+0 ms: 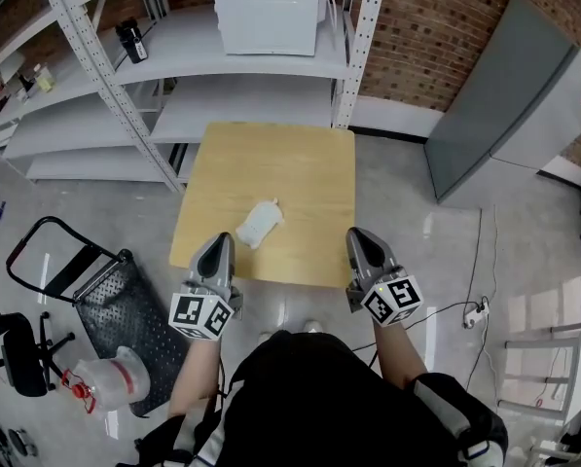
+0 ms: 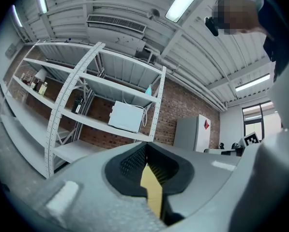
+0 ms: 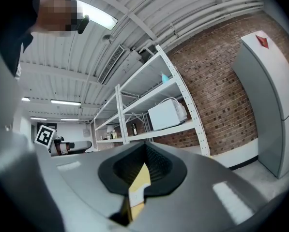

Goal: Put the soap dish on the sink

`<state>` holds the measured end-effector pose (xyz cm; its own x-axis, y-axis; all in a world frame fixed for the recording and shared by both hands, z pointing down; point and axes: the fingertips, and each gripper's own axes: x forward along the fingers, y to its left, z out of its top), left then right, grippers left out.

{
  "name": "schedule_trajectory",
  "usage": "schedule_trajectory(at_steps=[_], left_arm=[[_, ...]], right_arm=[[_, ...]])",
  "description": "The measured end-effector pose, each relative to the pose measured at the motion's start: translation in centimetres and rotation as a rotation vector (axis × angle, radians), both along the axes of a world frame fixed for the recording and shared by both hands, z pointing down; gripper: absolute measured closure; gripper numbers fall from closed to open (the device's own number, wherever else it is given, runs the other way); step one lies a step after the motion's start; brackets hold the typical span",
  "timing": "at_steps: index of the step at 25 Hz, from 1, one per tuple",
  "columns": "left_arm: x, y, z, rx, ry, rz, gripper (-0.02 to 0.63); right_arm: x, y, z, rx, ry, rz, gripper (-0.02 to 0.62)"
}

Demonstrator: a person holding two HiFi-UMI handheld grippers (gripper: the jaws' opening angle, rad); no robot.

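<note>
Black top (image 1: 309,397) of the person, nearest, with both forearms reaching forward.

Left gripper (image 1: 219,241): grey, marker cube at its rear. Claw pressed together, nothing pinched. Its tip is over the near edge of the table.

Right gripper (image 1: 356,233): same make. Claw likewise pressed together and holding nothing. Its tip is beside the table's right edge.

Left of the person, on the grey floor (image 1: 407,222): a black mesh cart (image 1: 125,309) and a clear plastic jug (image 1: 115,377).

Wooden table (image 1: 300,173): square, pale top.

Soap dish (image 1: 259,224): white, lying on the table's near half. It is between the two grippers, nearer the left one, and touched by neither.

Beyond the table: grey metal shelving (image 1: 251,105), with a white box-shaped appliance (image 1: 271,13) on an upper shelf.

Far right: a tall grey cabinet (image 1: 504,115) against a red brick wall (image 1: 417,37).
</note>
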<state>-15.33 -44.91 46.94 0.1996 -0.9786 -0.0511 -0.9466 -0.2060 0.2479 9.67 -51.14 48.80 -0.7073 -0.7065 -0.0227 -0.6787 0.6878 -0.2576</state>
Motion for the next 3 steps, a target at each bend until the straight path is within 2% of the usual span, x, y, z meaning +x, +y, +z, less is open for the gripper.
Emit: schedule_trajectory(at_steps=[3], left_arm=[[-0.49,0.18,0.25,-0.006,-0.002,0.011,0.604]], right_arm=[[-0.31,0.43,0.09,0.0,0.004,0.002,0.591]])
